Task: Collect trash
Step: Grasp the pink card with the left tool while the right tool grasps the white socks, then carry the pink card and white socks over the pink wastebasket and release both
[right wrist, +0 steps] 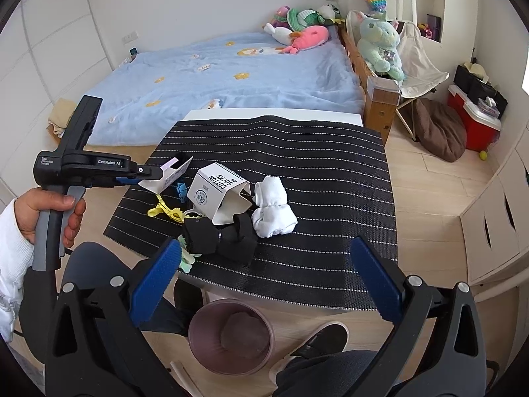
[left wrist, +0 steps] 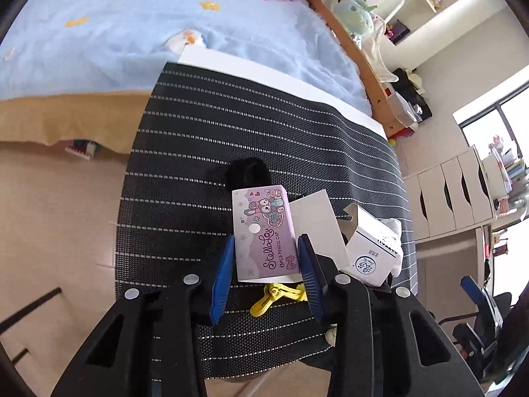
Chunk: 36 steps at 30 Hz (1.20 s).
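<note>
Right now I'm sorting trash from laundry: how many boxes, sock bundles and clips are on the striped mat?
Boxes: 2, purple box, socks box
Sock bundles: 2, black, white
Clips: 2, yellow, blue
Total: 6

Right gripper [right wrist: 264,278] jaws wide apart above black striped mat [right wrist: 330,178]; left gripper [right wrist: 165,173] clamps purple box [right wrist: 177,169].

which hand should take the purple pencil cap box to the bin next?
Left. Its tongs are already closed on the purple pencil cap box. The right tongs are open and empty, above the pink bin on the floor.
</note>
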{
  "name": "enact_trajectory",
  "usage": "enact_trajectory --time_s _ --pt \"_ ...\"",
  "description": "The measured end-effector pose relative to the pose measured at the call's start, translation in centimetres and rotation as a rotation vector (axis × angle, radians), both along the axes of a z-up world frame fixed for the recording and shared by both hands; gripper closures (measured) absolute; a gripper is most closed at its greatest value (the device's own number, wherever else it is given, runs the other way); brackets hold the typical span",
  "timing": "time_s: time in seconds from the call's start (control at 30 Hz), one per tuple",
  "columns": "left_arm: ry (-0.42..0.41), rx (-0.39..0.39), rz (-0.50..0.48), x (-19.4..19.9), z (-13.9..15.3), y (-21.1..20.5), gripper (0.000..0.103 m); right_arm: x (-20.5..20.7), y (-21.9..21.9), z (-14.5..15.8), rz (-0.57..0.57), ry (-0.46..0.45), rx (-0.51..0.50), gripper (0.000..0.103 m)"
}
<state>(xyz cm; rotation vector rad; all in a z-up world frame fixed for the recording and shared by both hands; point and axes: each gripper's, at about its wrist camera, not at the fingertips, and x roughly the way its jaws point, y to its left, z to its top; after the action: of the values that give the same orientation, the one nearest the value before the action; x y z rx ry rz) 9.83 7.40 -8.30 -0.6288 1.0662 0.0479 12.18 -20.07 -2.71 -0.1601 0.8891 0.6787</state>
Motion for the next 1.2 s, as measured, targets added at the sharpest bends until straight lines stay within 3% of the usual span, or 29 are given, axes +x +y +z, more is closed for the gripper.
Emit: enact_trajectory --time_s 0.37,0.77,0.87,1.07,1.2 --pt "-0.108 0.186 -0.069 -1.3 3.6 -1.7 0.067 4.0 1.8 -0.9 0.063 0.002 -0.083 0.003" --pt "-0.175 0.254 -0.099 -2.3 5.5 -2.7 0.067 8.3 5.8 -4.6 0.191 0.076 -0.216 0.004" --pt "-0.18 0.256 -0.098 -2.6 5.5 -2.7 0.067 9.2 6.3 -5.7 0.219 0.122 -0.229 0.024" --pt "-0.177 0.248 -0.096 -2.7 5.0 -2.8 0.067 9.8 6.9 -7.0 0.257 0.185 -0.221 0.039" --pt "-0.177 0.245 -0.1 -3.0 4.7 -2.8 0.067 9.9 7.5 -7.6 0.274 0.216 -0.211 0.057"
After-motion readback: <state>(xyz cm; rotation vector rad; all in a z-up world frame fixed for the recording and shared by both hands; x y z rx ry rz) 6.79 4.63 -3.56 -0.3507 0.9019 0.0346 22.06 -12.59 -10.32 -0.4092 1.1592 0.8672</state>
